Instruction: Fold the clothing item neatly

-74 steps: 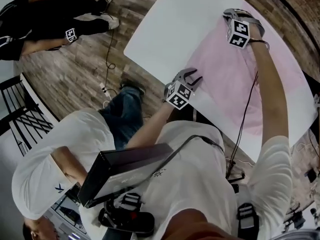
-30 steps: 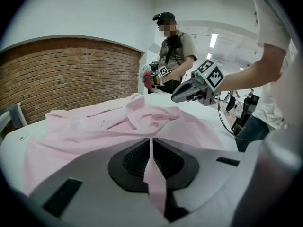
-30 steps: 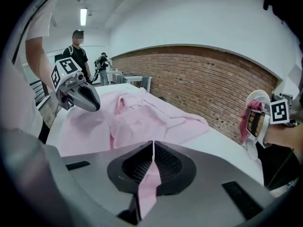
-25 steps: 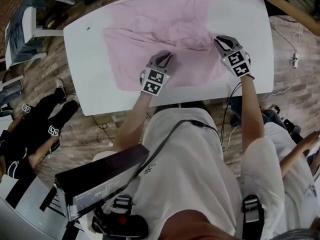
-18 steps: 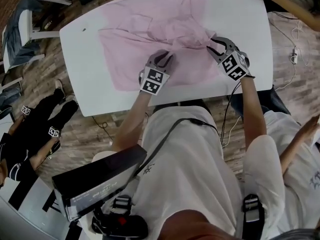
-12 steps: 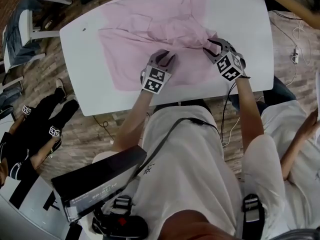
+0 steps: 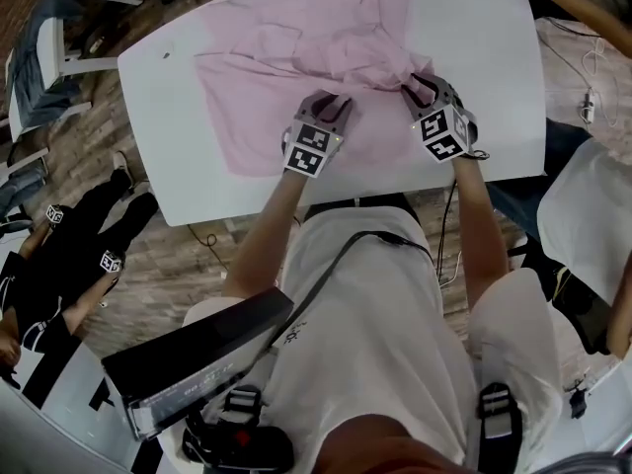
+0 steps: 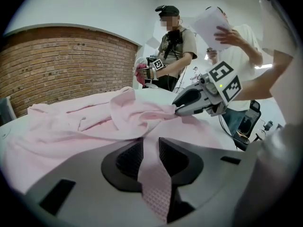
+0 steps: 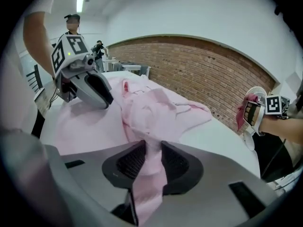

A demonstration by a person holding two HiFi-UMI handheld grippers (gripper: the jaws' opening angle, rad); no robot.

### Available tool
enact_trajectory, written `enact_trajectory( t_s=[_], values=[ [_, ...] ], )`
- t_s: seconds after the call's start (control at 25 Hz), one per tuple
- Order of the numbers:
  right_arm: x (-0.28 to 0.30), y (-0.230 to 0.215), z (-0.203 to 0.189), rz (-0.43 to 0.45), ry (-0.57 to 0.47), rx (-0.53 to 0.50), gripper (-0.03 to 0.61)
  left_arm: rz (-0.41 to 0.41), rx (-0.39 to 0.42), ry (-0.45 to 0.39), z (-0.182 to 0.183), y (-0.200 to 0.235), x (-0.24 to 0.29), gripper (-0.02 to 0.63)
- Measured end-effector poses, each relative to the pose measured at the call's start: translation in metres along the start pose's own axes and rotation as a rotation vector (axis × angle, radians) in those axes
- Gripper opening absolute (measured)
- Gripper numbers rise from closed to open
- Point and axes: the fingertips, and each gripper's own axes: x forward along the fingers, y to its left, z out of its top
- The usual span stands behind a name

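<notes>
Left tongs (image 7: 334,105), just widened, and right tongs (image 7: 415,87), just narrowing, each pinch a fold of the pink shirt (image 7: 286,57) on the white bench (image 7: 474,28).

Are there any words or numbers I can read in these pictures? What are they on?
No words or numbers can be read.
On the black box at the person's chest: pale print, too blurred to read.
On the left gripper's marker cube and the right gripper's marker cube: black-and-white square patterns, no letters.
On the pink shirt: no print shows.

pink shirt (image 7: 296,67) soft matt cloth; table (image 7: 168,146) smooth white
</notes>
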Motion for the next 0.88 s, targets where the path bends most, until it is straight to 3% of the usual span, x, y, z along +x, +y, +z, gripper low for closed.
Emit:
enact_trajectory(
  t_s=[0.08, 0.16, 0.52, 0.72, 0.88],
  values=[
    [-0.004, -0.009, 0.013, -0.009, -0.043, 0.027, 0.049, -0.001, 0.017, 0.009, 0.0, 0.0, -0.002, 0.084],
    [-0.009, -0.019, 0.022, -0.017, -0.061, 0.024, 0.028, 0.001, 0.035, 0.018, -0.002, 0.0, -0.005, 0.084],
    [0.003, -0.118, 0.061, -0.125, -0.074, -0.152, 0.026, 0.025, 0.081, 0.05, -0.021, 0.006, -0.013, 0.084],
    [0.04, -0.155, 0.052, -0.071, -0.009, -0.133, 0.026, 0.07, 0.073, 0.057, -0.026, 0.021, -0.023, 0.084],
    [0.073, -0.167, 0.034, -0.03, 0.055, -0.087, 0.026, 0.155, 0.072, 0.047, -0.024, 0.051, -0.04, 0.084]
  ],
)
